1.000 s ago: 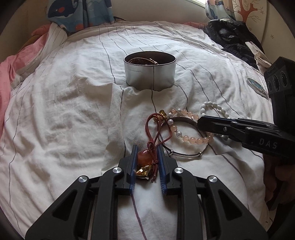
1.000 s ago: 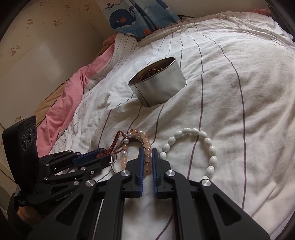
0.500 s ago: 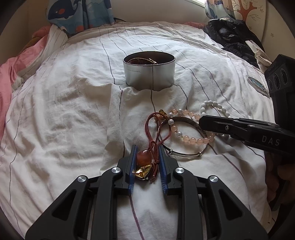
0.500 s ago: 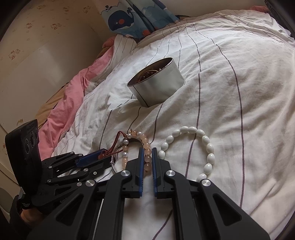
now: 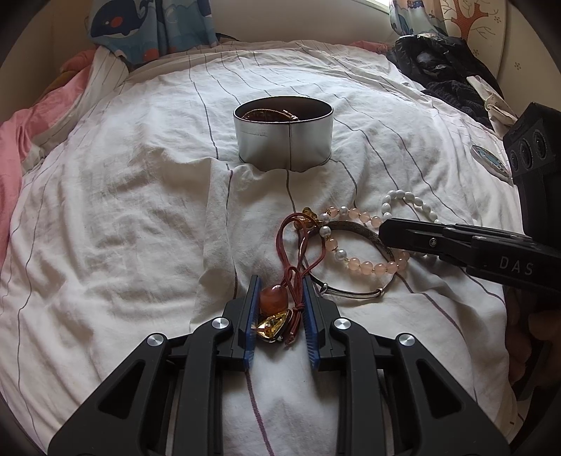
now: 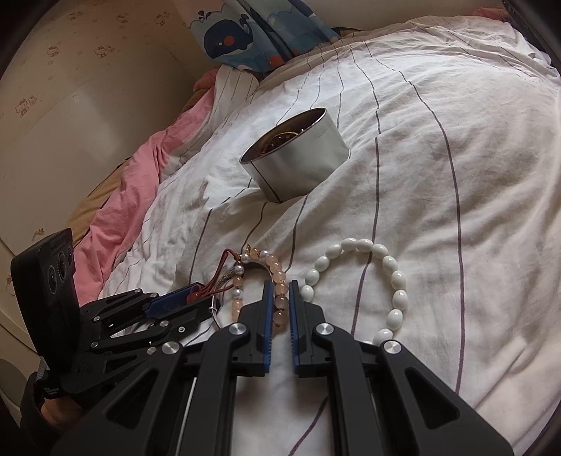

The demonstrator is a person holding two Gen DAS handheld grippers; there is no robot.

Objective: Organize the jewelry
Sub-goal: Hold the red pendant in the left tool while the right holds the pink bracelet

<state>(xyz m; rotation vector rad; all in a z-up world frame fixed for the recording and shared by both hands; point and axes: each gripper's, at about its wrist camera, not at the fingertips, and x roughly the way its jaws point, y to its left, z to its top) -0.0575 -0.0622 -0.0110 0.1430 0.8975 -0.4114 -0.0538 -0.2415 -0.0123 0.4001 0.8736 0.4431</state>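
Observation:
On the striped white duvet, my left gripper (image 5: 280,280) is shut on an amber pendant (image 5: 273,298) strung on a red cord (image 5: 285,242). From the right, my right gripper (image 5: 385,231) reaches in, and its own view shows it (image 6: 280,286) shut on the pink bead bracelet (image 6: 277,270). The same bracelet (image 5: 364,268) lies across a thin silver bangle (image 5: 350,293). A white bead bracelet (image 6: 396,280) rests loose just right of the right fingers. Farther back stands an open round metal tin (image 5: 284,143) with brown jewelry inside. The left gripper (image 6: 207,298) shows at lower left of the right wrist view.
A pink blanket (image 6: 129,189) lies along the bed's left side. Dark clothes (image 5: 438,66) are piled at the far right. A small round badge (image 5: 491,163) sits near the right edge. Whale-print fabric (image 5: 147,24) hangs behind the bed.

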